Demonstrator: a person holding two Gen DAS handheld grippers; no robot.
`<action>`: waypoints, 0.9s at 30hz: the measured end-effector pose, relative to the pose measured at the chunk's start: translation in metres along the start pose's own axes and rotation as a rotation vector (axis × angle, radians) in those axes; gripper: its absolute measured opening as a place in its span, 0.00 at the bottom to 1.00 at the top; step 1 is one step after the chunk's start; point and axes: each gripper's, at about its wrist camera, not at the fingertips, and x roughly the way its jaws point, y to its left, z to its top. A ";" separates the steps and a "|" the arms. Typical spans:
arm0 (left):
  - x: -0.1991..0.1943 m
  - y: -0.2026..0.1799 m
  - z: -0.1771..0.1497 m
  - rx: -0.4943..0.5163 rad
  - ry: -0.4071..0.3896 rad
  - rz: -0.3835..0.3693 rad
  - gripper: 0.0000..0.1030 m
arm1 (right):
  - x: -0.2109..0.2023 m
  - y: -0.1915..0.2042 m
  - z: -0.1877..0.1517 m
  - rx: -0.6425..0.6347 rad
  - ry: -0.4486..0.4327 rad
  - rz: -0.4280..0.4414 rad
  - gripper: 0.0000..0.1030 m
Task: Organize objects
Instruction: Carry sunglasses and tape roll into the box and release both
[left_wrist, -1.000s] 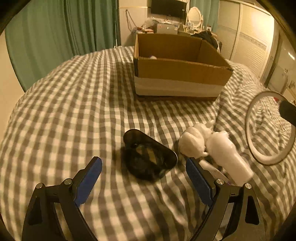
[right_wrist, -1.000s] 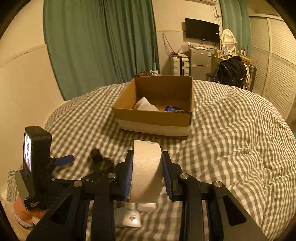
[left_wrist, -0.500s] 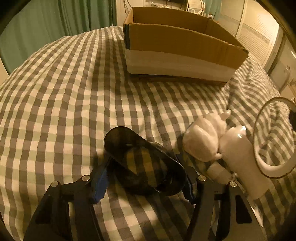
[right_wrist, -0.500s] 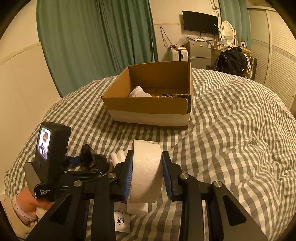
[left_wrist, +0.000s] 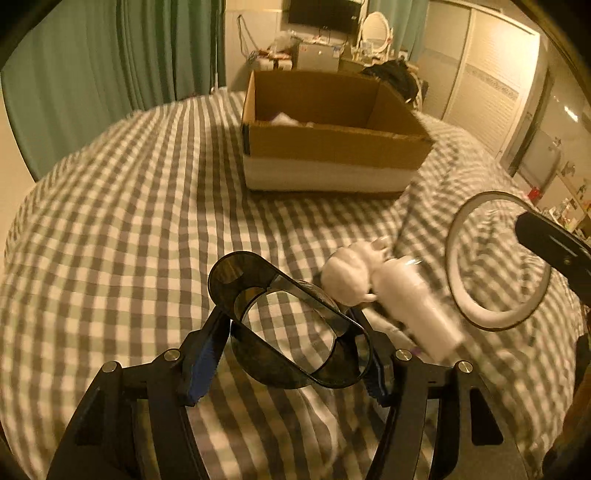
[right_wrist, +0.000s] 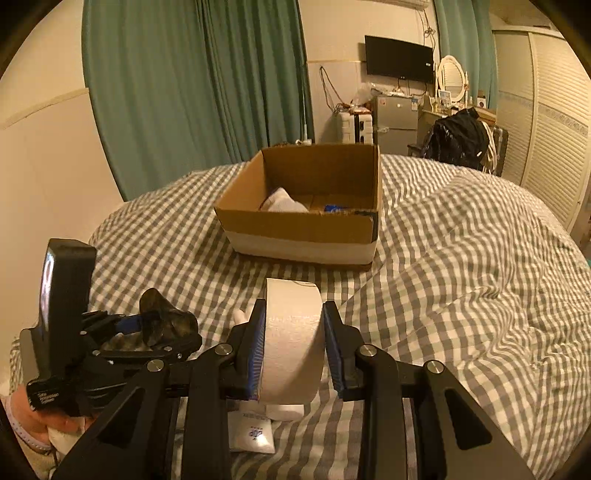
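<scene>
My left claw (left_wrist: 291, 354) is clamped on a dark, see-through plastic scoop-shaped container (left_wrist: 288, 325), one blue pad on each side of it. The container sits right between my fingers, tilted, its open mouth toward the camera, and the checked bedspread (left_wrist: 129, 221) shows through its bottom. From the right wrist view it seems held clear of the bed, though I cannot be sure.

My right claw (right_wrist: 293, 345) grips a white roll of tape (right_wrist: 291, 339) on edge, the pads pressing its two flat faces. In the left view the roll shows as a ring at the right (left_wrist: 498, 258).

Just beside the container, on its right, lie a small white figurine (left_wrist: 351, 273) and a white bottle (left_wrist: 417, 314), touching each other on the bedspread. The open cardboard box (left_wrist: 332, 147) stands well ahead of both claws, holding a white bundle (right_wrist: 284, 201) and something blue (right_wrist: 334, 208). A white packet (right_wrist: 251, 432) lies on the bed under my right claw.
</scene>
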 end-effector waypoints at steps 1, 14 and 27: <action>-0.007 0.000 0.000 0.003 -0.012 -0.001 0.64 | -0.005 0.003 0.001 -0.004 -0.008 -0.004 0.28; -0.092 -0.012 0.019 0.065 -0.166 -0.023 0.64 | -0.064 0.034 0.026 -0.082 -0.116 -0.039 0.28; -0.123 -0.025 0.114 0.099 -0.311 -0.006 0.64 | -0.091 0.034 0.106 -0.161 -0.251 -0.066 0.28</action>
